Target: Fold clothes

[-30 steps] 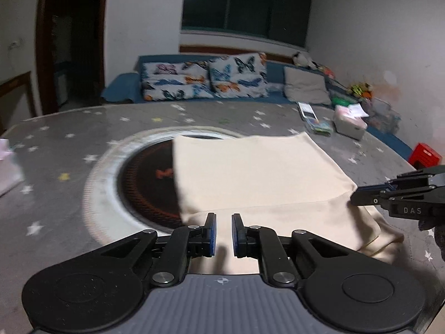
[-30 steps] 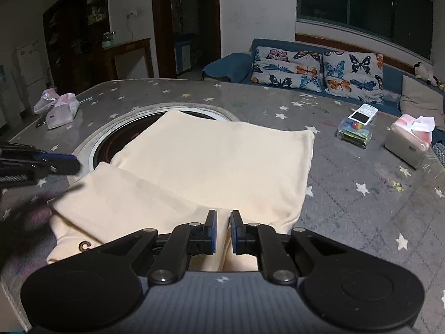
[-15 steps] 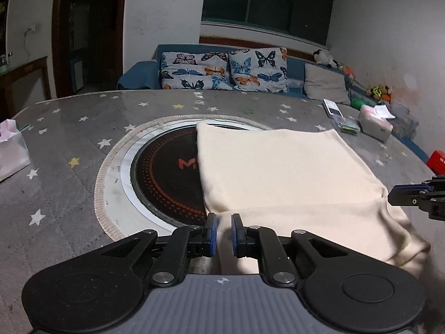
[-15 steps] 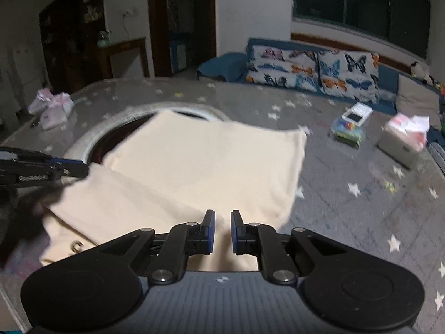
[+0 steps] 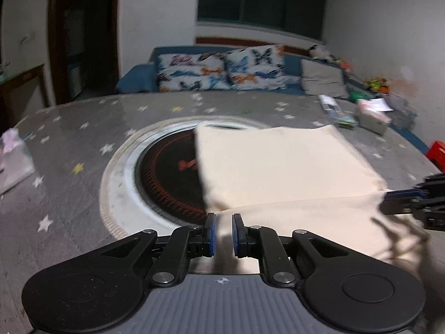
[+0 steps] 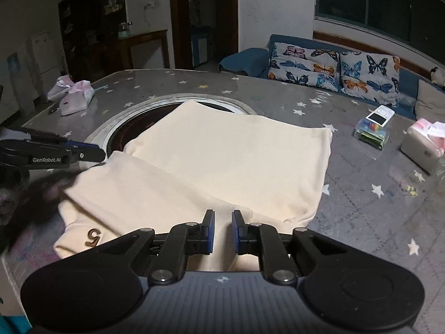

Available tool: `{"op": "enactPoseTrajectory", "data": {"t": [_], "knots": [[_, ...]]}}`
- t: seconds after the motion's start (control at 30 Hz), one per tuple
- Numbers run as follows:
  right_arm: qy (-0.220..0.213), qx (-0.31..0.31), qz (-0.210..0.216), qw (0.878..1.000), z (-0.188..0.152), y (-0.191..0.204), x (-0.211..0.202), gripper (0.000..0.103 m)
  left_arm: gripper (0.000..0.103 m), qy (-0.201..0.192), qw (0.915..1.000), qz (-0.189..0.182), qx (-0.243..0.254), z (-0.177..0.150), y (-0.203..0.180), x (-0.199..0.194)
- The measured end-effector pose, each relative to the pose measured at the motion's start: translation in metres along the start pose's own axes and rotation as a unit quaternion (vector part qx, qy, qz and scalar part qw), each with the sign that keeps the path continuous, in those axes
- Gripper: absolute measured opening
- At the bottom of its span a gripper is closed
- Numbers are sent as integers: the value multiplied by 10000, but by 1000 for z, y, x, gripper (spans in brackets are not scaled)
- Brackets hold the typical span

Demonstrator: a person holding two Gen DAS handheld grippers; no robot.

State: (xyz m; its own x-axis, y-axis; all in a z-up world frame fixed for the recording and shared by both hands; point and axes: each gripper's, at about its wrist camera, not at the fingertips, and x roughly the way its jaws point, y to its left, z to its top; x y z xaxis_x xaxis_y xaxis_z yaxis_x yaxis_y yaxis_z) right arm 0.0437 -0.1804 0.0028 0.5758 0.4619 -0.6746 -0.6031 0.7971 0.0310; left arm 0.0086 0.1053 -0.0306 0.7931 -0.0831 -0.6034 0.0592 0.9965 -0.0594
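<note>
A cream garment lies on the grey star-patterned table, its near part folded over the rest; a brown "5" mark shows near its front left corner. It also shows in the left wrist view. My left gripper is shut on the near left edge of the fold. My right gripper is shut on the near right edge of the fold. Each gripper shows at the side of the other's view: the right one, the left one.
A round black hotplate with a white ring is set in the table, partly under the garment. A pink tissue pack lies far left. A small box and a tissue box stand at right. A sofa with butterfly pillows is behind.
Both grippers stay shut on the folded edge. The views have shifted and the fold has moved a little across the garment; the left wrist view is now blurred by motion.
</note>
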Motion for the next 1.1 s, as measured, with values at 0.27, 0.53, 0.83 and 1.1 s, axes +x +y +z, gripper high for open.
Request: {"op": "enactPoseTrajectory", "data": {"t": [0.27,0.53,0.83,1.1], "knots": [[290,-258,112,9992,-20,7,-12,15,14,26,9960,-531,717,-15,-41,-13],[152,-386,197,9989,-22,18,-20,16,14,101,9921,-503,1148,-32,-58,-9],[158,-544,164,9983,-25,21,-33,18,48,-57,9873,-438,1526,-34,-47,-42],[340,-971,83,9947,-38,25,-52,29,53,-240,9565,-405,2879,-71,-60,-70]]}}
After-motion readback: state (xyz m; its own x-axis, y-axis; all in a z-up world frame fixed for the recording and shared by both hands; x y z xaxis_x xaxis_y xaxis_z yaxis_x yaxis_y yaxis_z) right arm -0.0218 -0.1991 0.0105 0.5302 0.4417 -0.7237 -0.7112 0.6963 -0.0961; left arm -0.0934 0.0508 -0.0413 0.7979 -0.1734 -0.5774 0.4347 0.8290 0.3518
